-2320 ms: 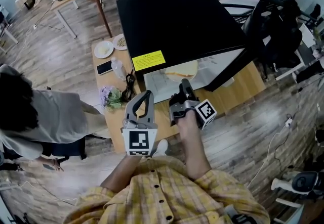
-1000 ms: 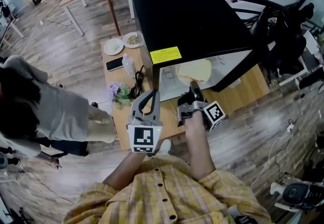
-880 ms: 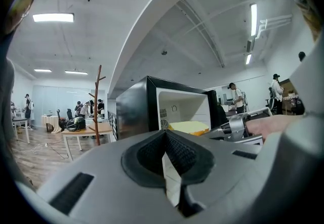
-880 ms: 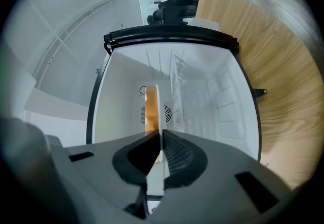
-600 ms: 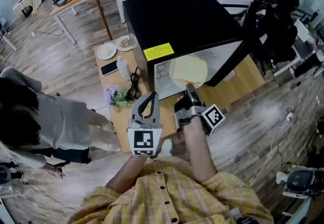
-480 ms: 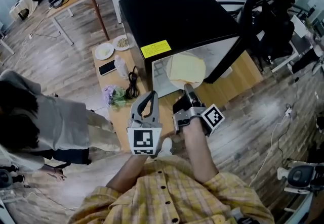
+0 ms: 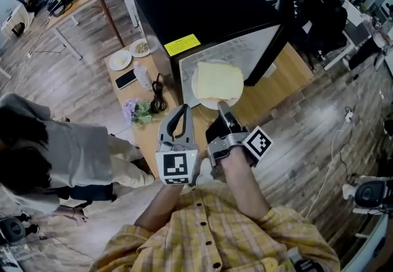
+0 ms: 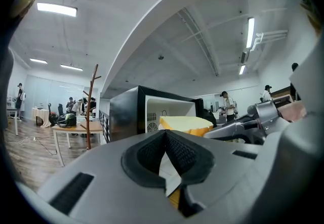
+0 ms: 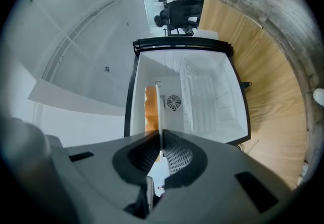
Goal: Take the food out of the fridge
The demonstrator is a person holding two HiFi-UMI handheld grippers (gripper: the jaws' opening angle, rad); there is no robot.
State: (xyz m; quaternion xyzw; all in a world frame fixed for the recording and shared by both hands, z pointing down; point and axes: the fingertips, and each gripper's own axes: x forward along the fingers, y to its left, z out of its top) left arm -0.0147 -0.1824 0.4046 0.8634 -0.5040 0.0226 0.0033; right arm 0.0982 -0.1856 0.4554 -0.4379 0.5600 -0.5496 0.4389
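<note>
A black mini fridge point(image 7: 196, 13) stands on a wooden table point(image 7: 270, 89) with its door point(image 7: 270, 50) swung open to the right. My right gripper point(image 7: 222, 107) is shut on the near rim of a white plate point(image 7: 206, 104), which carries a flat pale yellow piece of food point(image 7: 218, 79). The plate hangs just outside the fridge opening. In the right gripper view the plate point(image 9: 160, 112) shows edge-on with the food point(image 9: 150, 112) on its left and the white fridge interior point(image 9: 202, 96) behind. My left gripper point(image 7: 180, 111) is shut on nothing, left of the plate.
On the table left of the fridge are two small dishes point(image 7: 120, 59), a phone point(image 7: 126, 79), a clear bottle point(image 7: 142, 74), a coiled black cable point(image 7: 156, 96) and a bunch of flowers point(image 7: 136, 111). A person point(image 7: 55, 154) stands at the left.
The plate with the food has come out of the fridge towards me, with the right gripper shut on its rim. The left gripper has drifted a little alongside.
</note>
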